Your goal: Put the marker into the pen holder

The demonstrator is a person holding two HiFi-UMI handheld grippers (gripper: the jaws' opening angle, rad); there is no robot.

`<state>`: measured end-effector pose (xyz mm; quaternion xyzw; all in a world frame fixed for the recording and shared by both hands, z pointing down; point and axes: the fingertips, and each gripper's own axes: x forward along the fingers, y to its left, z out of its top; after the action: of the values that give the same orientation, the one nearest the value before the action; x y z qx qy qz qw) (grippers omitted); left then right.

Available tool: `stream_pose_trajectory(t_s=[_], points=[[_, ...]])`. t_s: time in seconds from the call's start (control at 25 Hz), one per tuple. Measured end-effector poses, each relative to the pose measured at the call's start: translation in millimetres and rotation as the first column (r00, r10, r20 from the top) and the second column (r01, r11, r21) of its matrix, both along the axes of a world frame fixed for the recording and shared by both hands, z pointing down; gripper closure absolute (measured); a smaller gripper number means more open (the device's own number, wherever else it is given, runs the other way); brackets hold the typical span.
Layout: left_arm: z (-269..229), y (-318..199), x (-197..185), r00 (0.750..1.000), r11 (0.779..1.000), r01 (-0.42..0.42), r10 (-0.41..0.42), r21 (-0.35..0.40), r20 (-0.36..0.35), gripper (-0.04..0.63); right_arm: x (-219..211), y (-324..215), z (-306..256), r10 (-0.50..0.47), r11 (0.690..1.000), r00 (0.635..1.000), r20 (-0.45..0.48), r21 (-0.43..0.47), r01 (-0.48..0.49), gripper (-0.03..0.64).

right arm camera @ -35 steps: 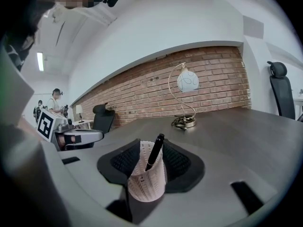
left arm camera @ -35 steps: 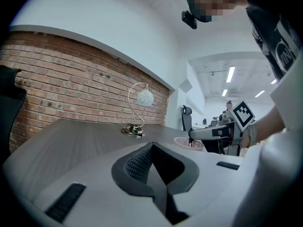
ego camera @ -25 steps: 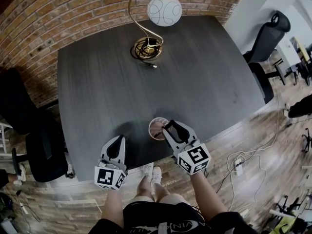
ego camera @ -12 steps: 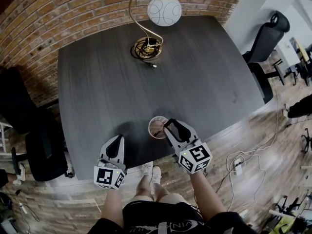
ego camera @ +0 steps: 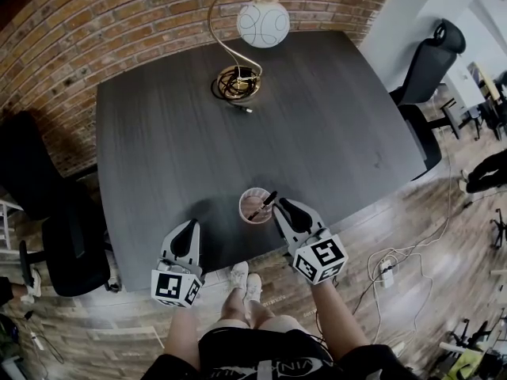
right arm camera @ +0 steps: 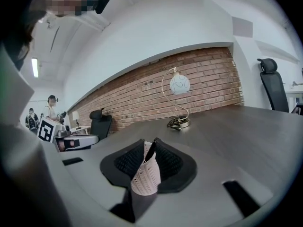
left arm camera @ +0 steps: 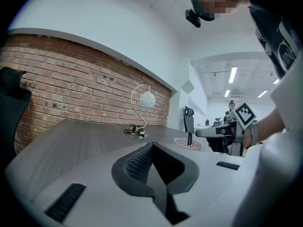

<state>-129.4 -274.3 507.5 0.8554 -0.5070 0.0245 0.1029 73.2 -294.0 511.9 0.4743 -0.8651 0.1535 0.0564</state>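
Matt dark wood grain across the table (ego camera: 198,149), finely streaked, no gloss. Pale pink openwork mesh for the pen holder (right arm camera: 144,176), pricked with rows of small holes, dull rather than shiny. Smooth black casing on the marker (ego camera: 268,199), reads as plastic. Frosted white glass for the globe of the lamp (ego camera: 263,22), thin polished brass-coloured metal for its stem. Rough, unglazed red brick along the wall (ego camera: 95,22). Worn wooden planks on the floor (ego camera: 396,236), with a faint sheen.

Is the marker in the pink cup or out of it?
In. The marker leans inside the pen holder, its top end poking over the rim.
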Motion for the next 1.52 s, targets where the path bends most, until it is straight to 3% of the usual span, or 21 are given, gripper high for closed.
stream_pose_trajectory(t_s=[0.44, 1.52], points=[[-24, 1, -6, 1.000, 0.999, 0.023, -0.023, 0.032, -0.001, 0.583, 9, 13, -31, 0.001, 0.997, 1.000, 0.003, 0.072, -0.001, 0.580], [-77, 10, -18, 0.998, 0.993, 0.068, -0.067, 0.096, -0.009, 0.583, 28, 39, -92, 0.014, 0.983, 1.000, 0.008, 0.184, -0.015, 0.584]])
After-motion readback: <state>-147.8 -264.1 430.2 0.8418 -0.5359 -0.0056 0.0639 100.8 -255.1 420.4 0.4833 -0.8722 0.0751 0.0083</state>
